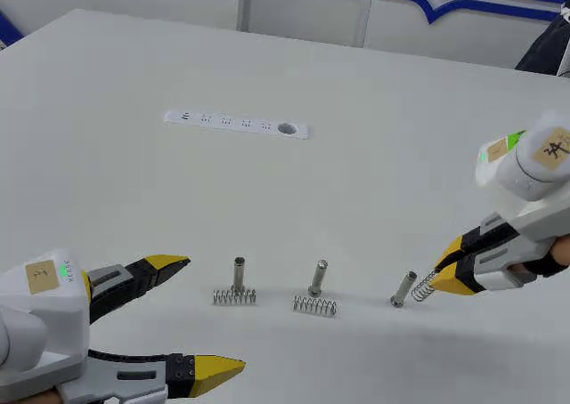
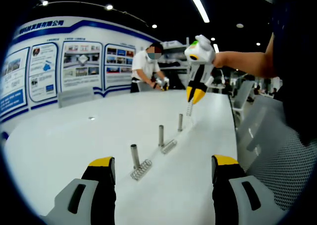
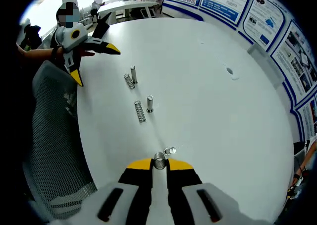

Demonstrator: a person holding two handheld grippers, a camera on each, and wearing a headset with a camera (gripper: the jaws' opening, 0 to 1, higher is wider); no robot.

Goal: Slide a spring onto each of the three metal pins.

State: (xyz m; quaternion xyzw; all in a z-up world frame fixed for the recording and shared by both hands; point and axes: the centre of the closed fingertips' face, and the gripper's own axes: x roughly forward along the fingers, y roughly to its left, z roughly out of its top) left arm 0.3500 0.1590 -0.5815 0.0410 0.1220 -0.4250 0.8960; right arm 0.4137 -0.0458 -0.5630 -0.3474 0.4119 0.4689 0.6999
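Three metal pins stand in a row on the white table: left pin, middle pin, right pin. A loose spring lies in front of the left pin. Another spring lies by the middle pin. My right gripper is shut on a third spring, whose free end sits close to the right pin's top. In the right gripper view the held spring is beside that pin. My left gripper is open and holds nothing, just left of the left pin.
A white power strip lies farther back on the table. A grey chair stands at the far edge. A mesh chair is beside the near edge. A person stands in the background.
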